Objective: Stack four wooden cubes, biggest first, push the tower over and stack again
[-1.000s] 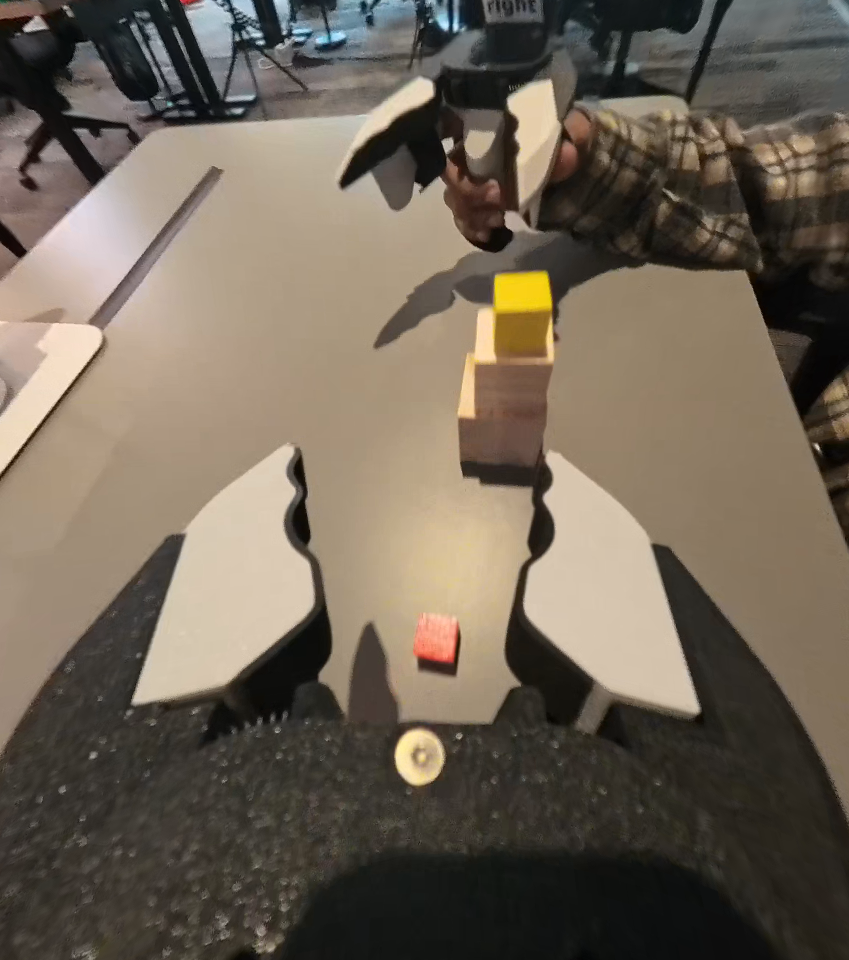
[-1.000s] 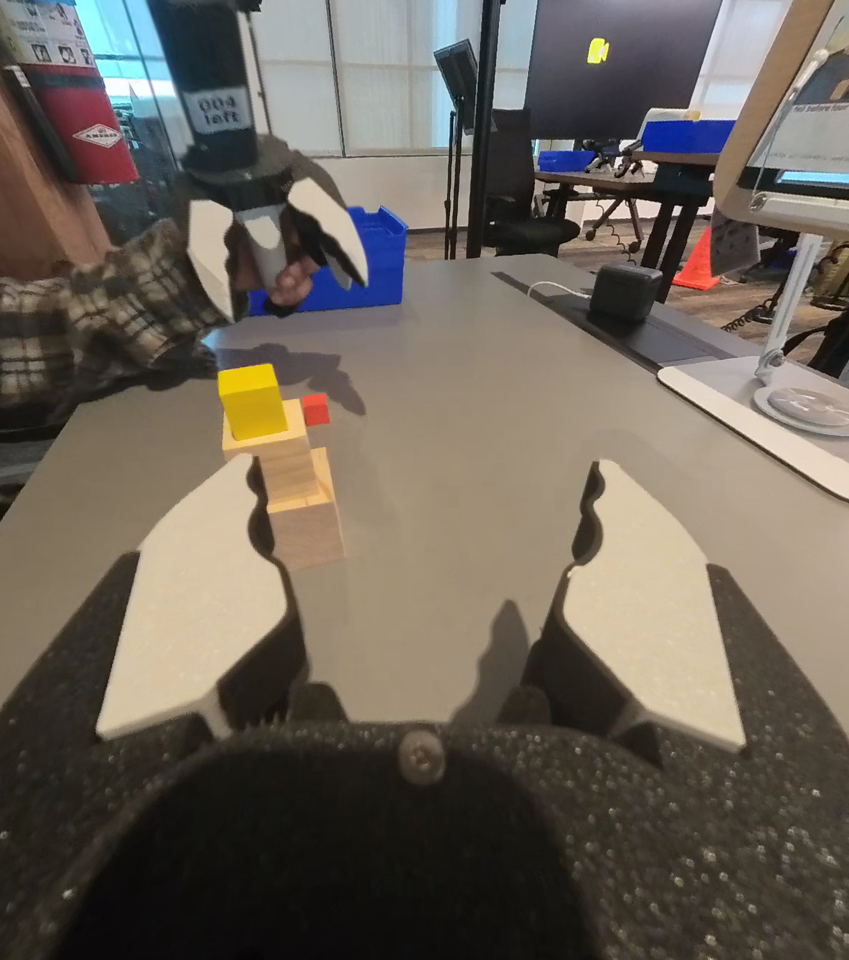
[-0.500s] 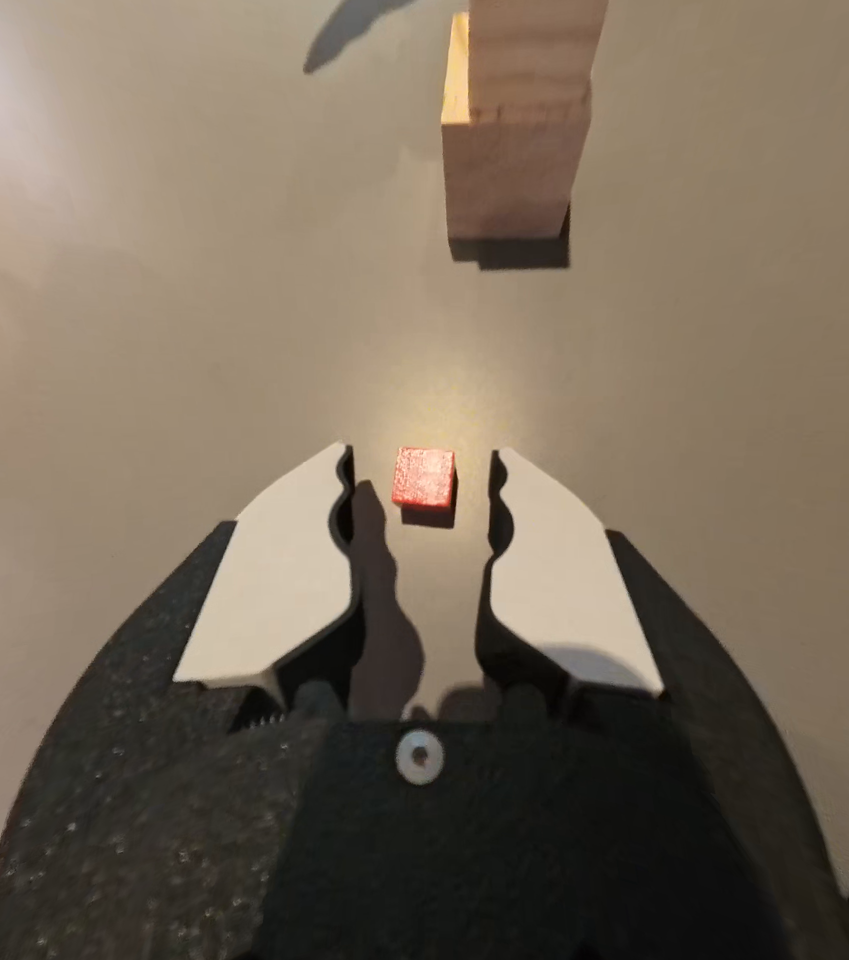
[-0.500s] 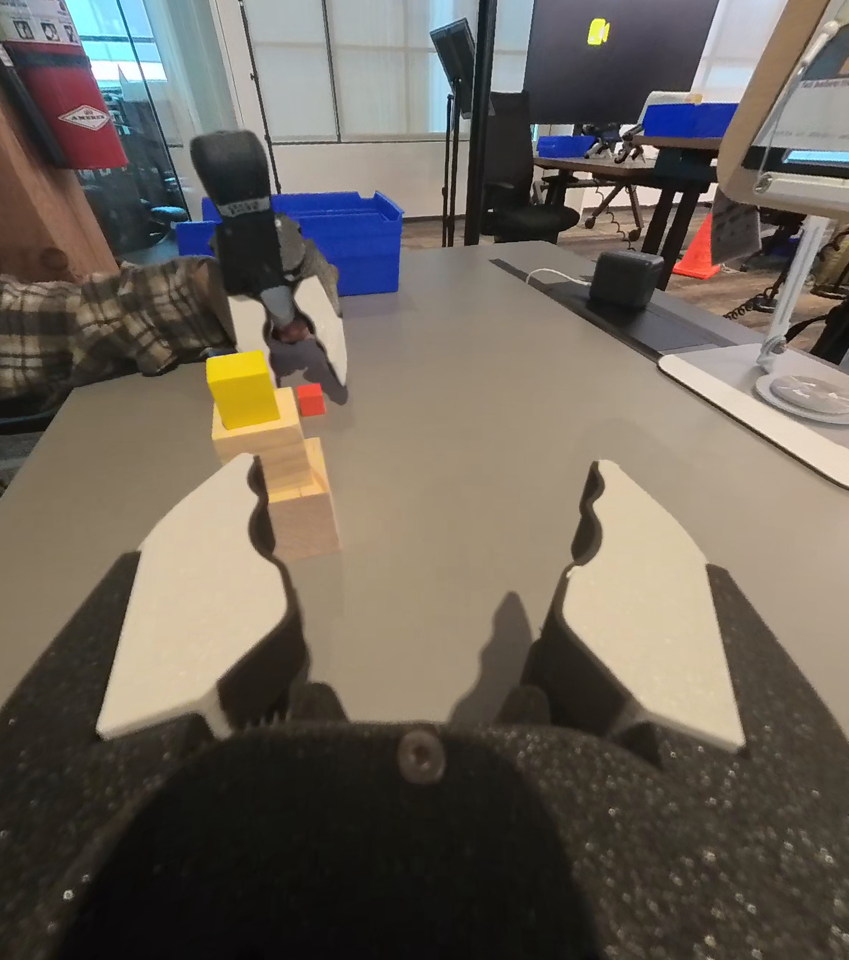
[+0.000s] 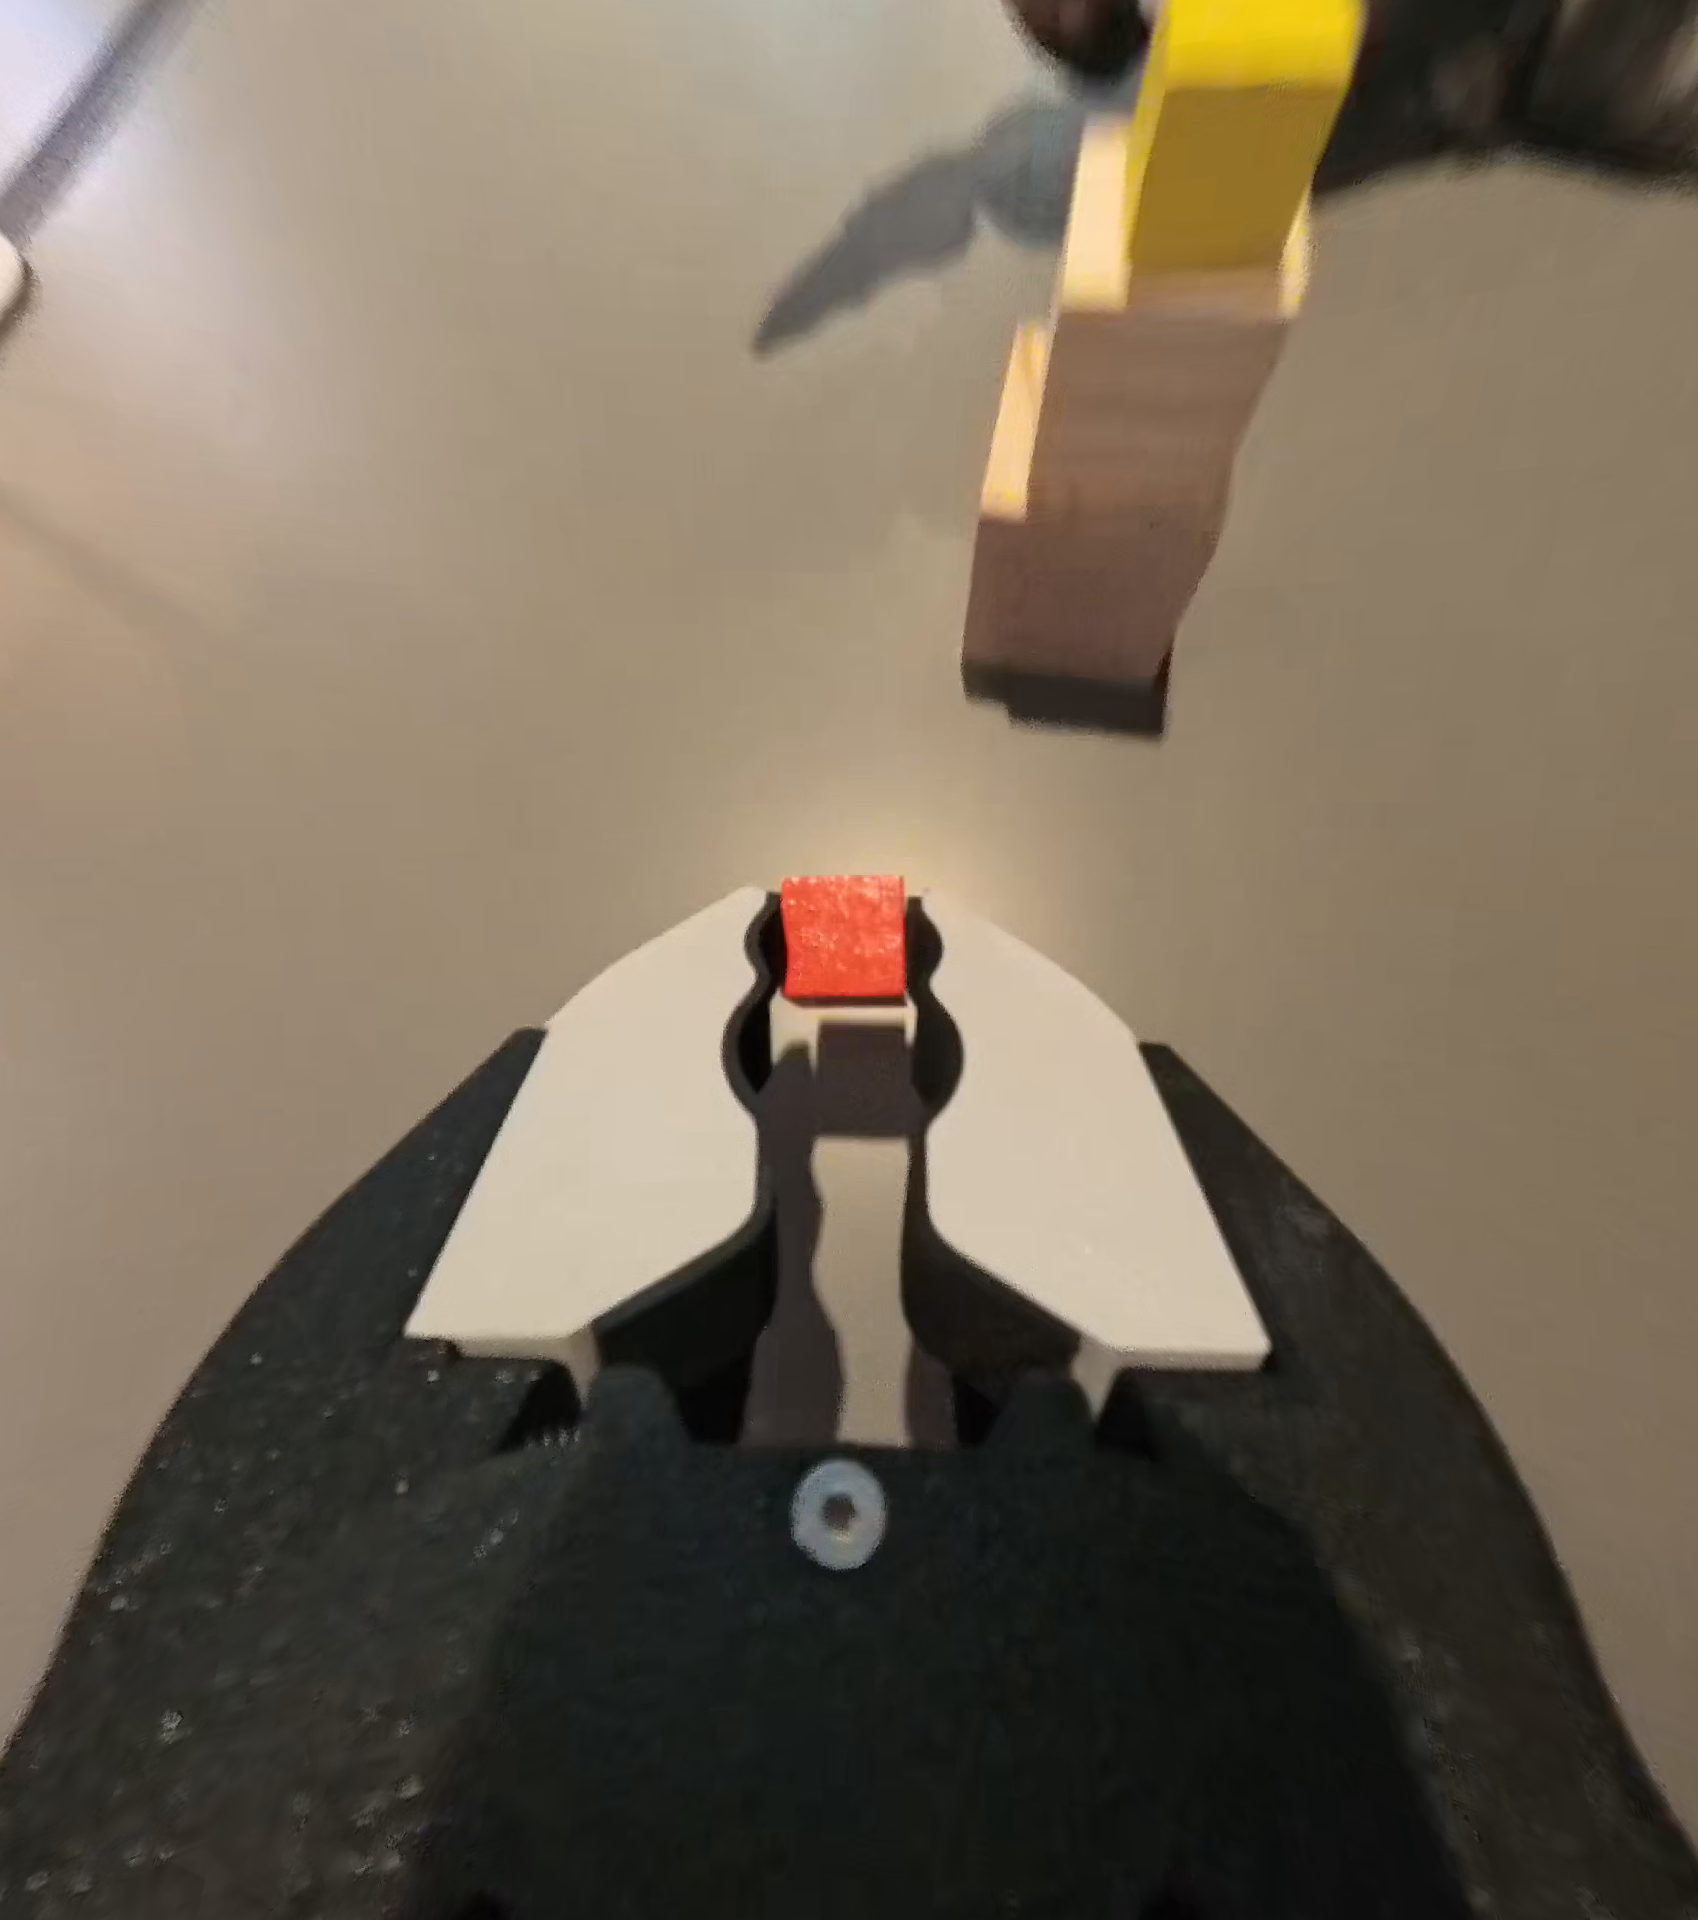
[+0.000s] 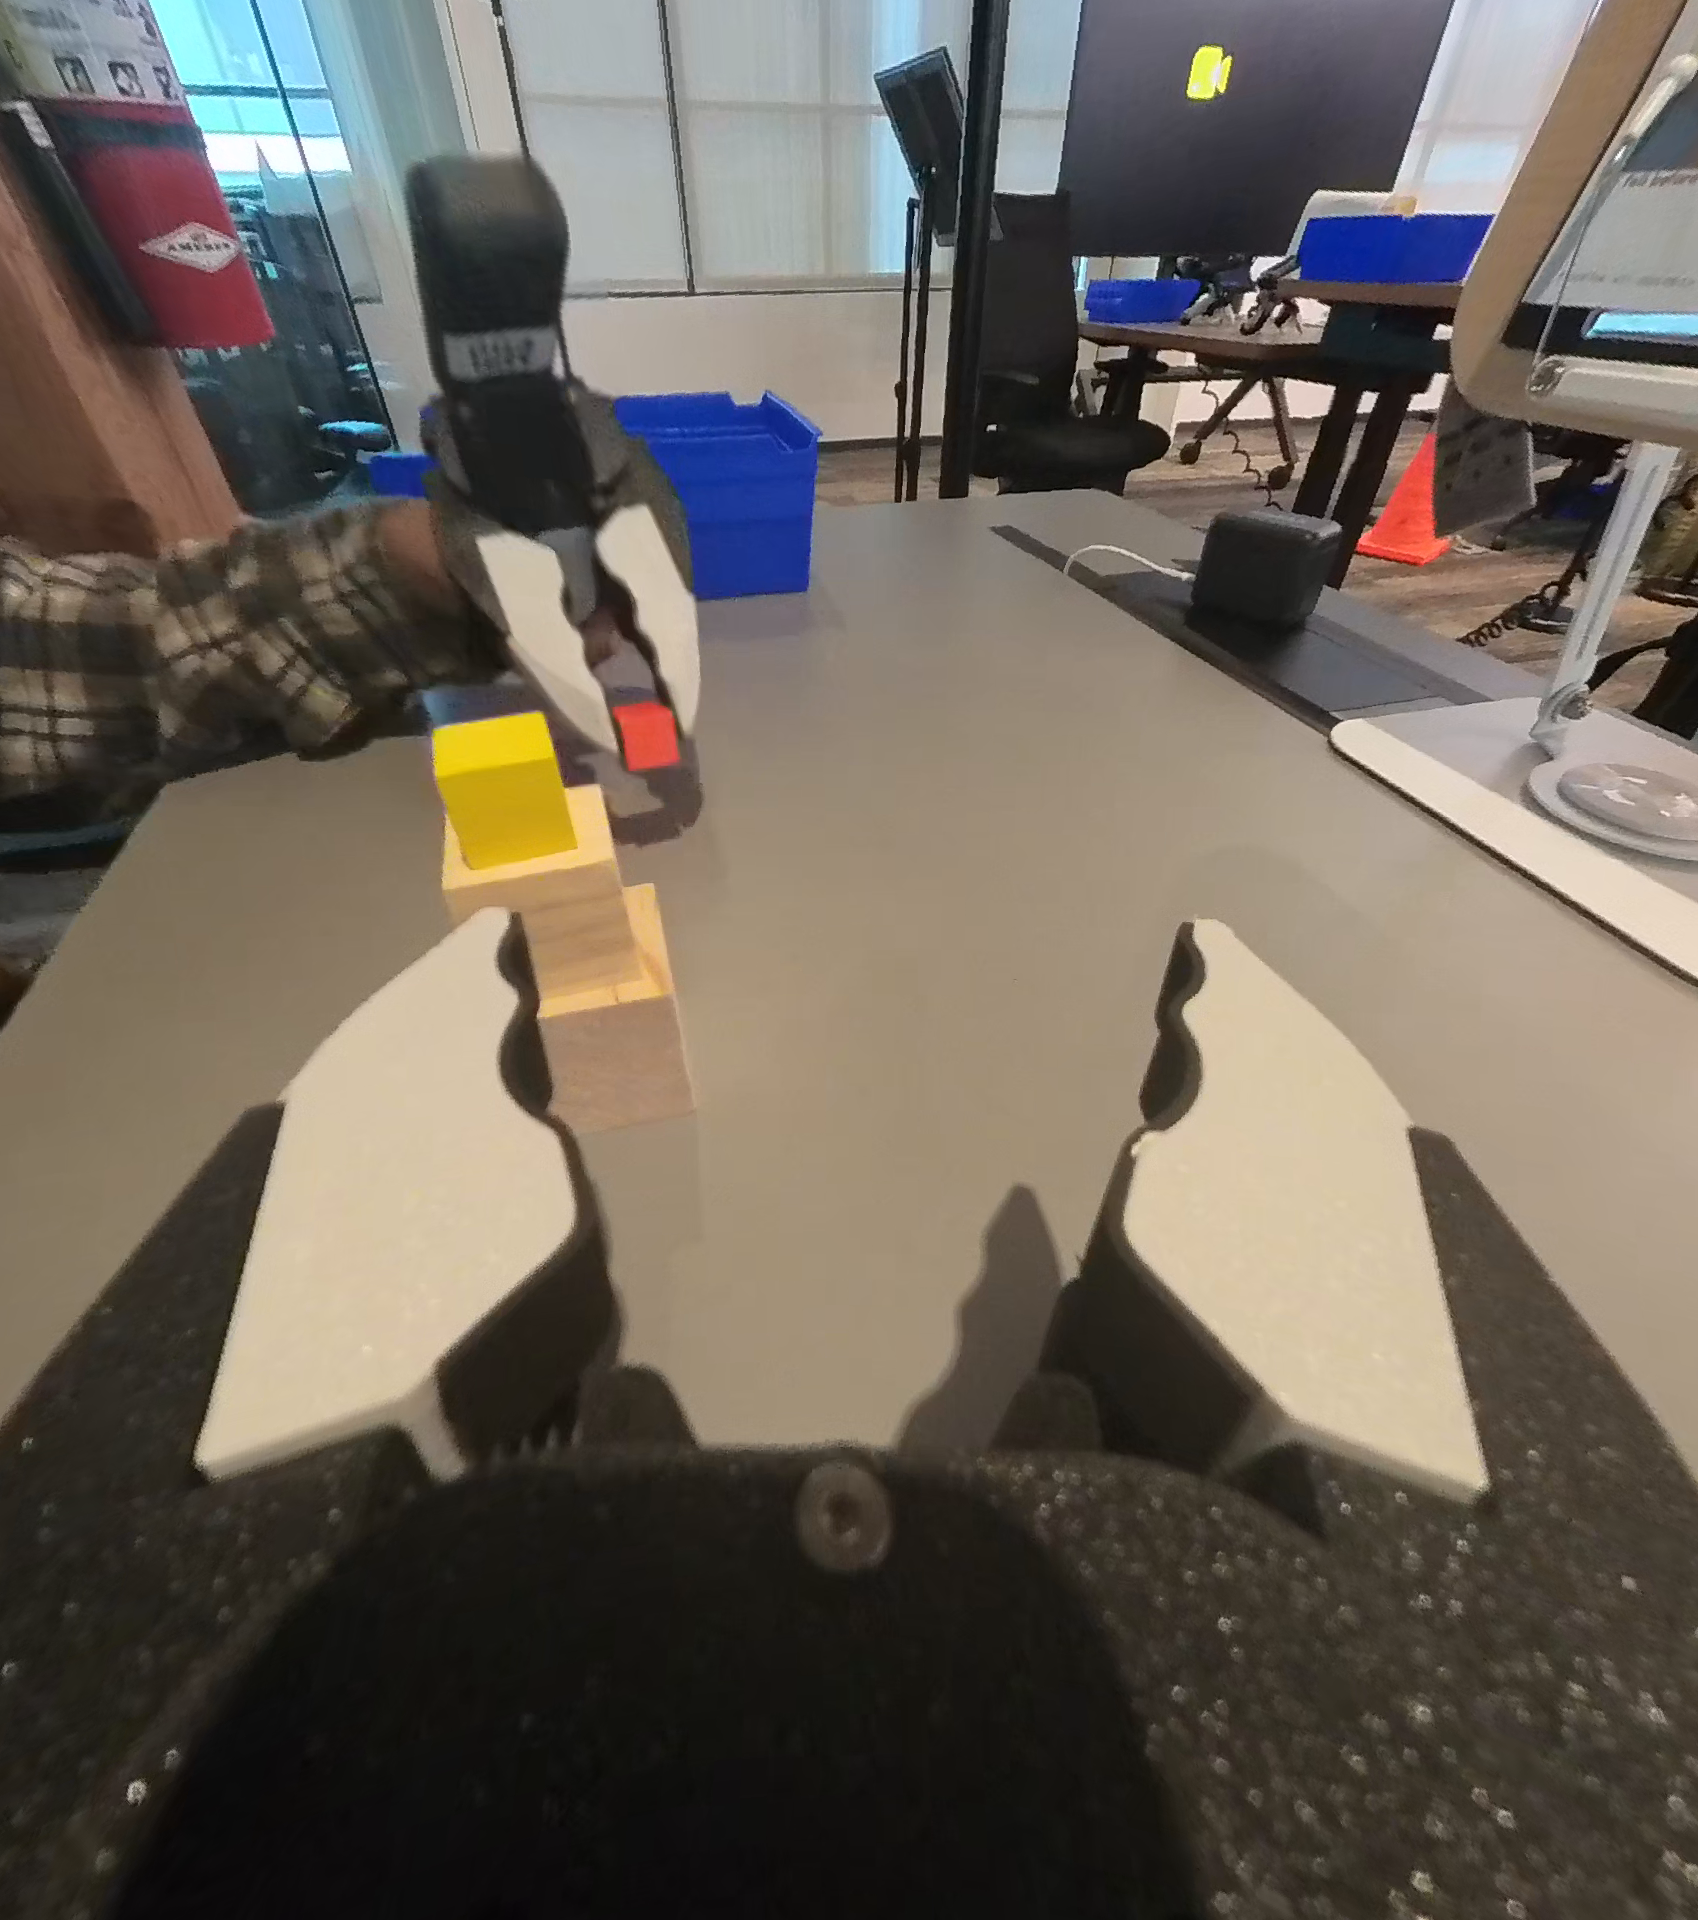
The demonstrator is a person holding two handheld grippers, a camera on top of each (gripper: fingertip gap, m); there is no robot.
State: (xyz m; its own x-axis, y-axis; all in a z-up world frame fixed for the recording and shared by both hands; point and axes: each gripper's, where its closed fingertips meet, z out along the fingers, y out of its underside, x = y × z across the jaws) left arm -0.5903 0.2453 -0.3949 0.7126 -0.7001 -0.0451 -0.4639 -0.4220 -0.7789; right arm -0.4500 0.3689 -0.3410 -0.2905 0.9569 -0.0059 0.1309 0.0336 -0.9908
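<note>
Going left to right in your right wrist view: the tower (image 6: 554, 914) sits by that claw's left finger, three cubes so far, a big plain one (image 6: 616, 1039) at the bottom, a smaller plain one (image 6: 538, 873) offset on it, and the yellow cube (image 6: 502, 774) on top. Just right of and behind it is your left claw (image 6: 642, 727), pointing down at the table (image 6: 928, 935), nearly shut and pinching the red cube (image 6: 647, 736) at the fingertips. Can't quite tell from the blur if it's off the table yet, though it looks a bit raised. That's four cubes total: two plain, one yellow, one red. Your right claw (image 6: 840, 1029) is wide open with nothing in it, parked in front of the tower. The bit that matters for the next move: from the left claw's own camera, the tower stands ahead and to the right of the red cube (image 5: 843, 937), with the yellow top well higher, so I'd guess you need to lift first, then go forward-right and set it on the yellow one. The left claw is clearly the closer one for this.
</note>
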